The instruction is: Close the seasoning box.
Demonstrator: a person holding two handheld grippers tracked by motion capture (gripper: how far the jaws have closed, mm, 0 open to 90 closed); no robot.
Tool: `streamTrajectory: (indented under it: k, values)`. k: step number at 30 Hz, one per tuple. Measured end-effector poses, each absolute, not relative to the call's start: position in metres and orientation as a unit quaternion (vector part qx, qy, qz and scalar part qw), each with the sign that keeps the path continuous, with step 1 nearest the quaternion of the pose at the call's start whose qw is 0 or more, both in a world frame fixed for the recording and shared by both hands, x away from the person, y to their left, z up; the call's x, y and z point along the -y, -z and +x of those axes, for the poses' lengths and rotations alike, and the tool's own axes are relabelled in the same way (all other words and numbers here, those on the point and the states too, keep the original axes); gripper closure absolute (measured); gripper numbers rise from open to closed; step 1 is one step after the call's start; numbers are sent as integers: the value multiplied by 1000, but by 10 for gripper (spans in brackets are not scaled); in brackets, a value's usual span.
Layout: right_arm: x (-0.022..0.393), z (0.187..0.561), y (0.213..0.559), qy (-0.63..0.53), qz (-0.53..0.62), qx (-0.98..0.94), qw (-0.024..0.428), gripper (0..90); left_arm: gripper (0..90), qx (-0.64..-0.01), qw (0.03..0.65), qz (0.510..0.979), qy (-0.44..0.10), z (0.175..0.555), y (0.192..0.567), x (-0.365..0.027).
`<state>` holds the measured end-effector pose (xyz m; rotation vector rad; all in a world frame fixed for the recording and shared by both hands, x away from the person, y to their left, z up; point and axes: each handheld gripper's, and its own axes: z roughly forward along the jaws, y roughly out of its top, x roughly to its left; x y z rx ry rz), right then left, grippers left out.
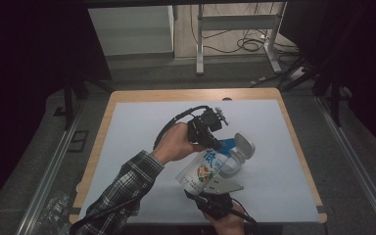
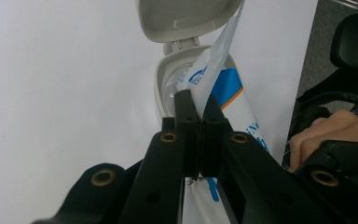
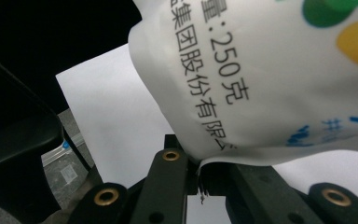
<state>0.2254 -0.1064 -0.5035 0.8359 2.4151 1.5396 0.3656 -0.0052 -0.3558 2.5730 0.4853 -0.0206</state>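
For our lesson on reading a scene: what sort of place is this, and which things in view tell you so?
Probably a lab or recording workspace, not a home. A table with a plain white mat stands between dark curtains, loose cables lie on the floor behind, and a person works a printed pouch with two handheld grippers.

My table [image 1: 127, 95] — wooden edge, pale sheet on top.
A light grey-blue sheet [image 1: 142, 132] covers nearly the whole of my table, leaving a strip of wood bare along the far and side edges. On the sheet rests a grey container [image 1: 235, 159] with its hinged lid [image 1: 244, 144] flipped open — right of centre, toward my near side.
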Motion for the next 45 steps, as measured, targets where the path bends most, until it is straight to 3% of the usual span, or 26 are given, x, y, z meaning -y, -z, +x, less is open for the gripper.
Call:
streamTrajectory:
  k: [45]
  values:
    - [104,226,490,-533,243,-806,84,884,895,-178,225,958,5,371,360,21]
